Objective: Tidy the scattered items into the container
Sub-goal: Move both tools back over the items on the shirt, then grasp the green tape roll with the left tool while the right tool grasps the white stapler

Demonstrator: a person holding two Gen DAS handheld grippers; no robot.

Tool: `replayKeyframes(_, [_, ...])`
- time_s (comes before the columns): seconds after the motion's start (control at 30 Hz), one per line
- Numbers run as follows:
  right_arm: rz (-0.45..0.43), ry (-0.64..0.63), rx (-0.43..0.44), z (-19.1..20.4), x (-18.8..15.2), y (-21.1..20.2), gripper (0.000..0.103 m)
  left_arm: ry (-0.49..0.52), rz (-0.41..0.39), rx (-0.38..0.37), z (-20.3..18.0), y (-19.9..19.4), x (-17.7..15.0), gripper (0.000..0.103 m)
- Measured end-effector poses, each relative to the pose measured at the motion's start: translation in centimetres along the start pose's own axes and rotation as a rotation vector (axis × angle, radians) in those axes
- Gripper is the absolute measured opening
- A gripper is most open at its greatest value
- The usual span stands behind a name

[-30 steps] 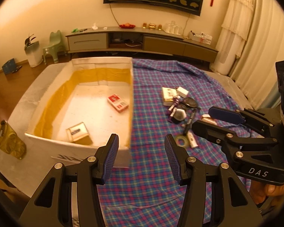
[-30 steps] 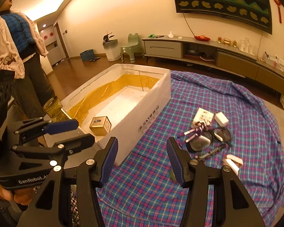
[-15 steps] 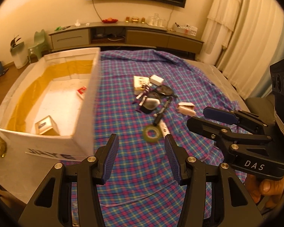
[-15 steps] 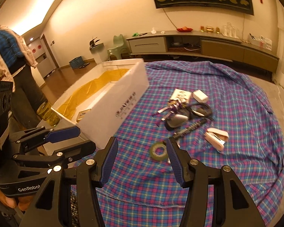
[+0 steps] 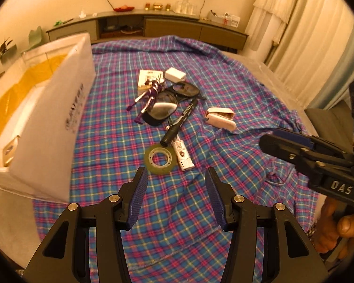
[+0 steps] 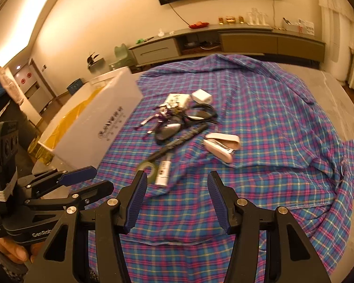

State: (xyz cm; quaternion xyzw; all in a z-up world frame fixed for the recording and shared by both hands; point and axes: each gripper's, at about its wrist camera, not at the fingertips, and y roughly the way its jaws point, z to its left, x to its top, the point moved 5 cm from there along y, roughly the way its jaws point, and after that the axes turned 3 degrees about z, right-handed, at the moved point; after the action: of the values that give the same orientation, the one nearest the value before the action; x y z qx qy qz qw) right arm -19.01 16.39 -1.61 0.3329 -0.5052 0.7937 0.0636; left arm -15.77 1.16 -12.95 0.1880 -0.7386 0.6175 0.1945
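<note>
A white foam box [image 5: 52, 127] with yellow lining stands at the left of the plaid cloth [image 5: 120, 122]; it also shows in the right wrist view [image 6: 101, 122]. Scattered items lie in the middle: a tape roll [image 5: 160, 159], a black marker [image 5: 179, 122], a white tube [image 5: 183, 154], a stapler [image 5: 220, 118], sunglasses [image 5: 177, 94], a purple tool [image 5: 151, 94], a white card [image 5: 148, 77] and a white block [image 5: 175, 74]. My left gripper [image 5: 175, 191] is open, just short of the tape roll. My right gripper [image 6: 177, 193] is open, near the tape [image 6: 147, 166] and stapler [image 6: 221, 145].
A small box [image 5: 10, 149] lies inside the foam box. A long low cabinet [image 5: 153, 26] runs along the far wall, curtains [image 5: 295, 35] hang at the right. The cloth's hem and bare table edge [image 6: 342, 127] lie to the right.
Both grippers have swung right, away from the foam box and toward the pile of items. The items now sit closer and more central; both stay open.
</note>
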Motion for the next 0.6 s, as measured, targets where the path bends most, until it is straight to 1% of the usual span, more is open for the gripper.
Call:
replayKeyframes(0.1, [0.012, -0.003, -0.005, -1.2, 0.1, 0.6, 0.055, -0.01, 0.02, 0.004, 0.3, 1.7, 0.2, 0.053])
replayKeyframes(0.23, [0.042, -0.038, -0.039, -2.3, 0.7, 1.9, 0.055, -0.029, 0.036, 0.015, 1.2, 3.9, 0.4, 0.053])
replayKeyframes(0.33, [0.073, -0.072, -0.061, -3.0, 1.4, 3.3, 0.055, -0.051, 0.05, 0.025, 2.0, 5.4, 0.4, 0.053])
replayKeyframes(0.5, [0.113, -0.119, -0.088, -4.2, 2.8, 5.9, 0.055, -0.088, 0.076, 0.018, 3.4, 7.4, 0.2, 0.053])
replayKeyframes(0.6, [0.133, -0.154, -0.098, -4.6, 3.6, 7.5, 0.057, -0.078, 0.05, 0.015, 3.4, 7.8, 0.5, 0.054])
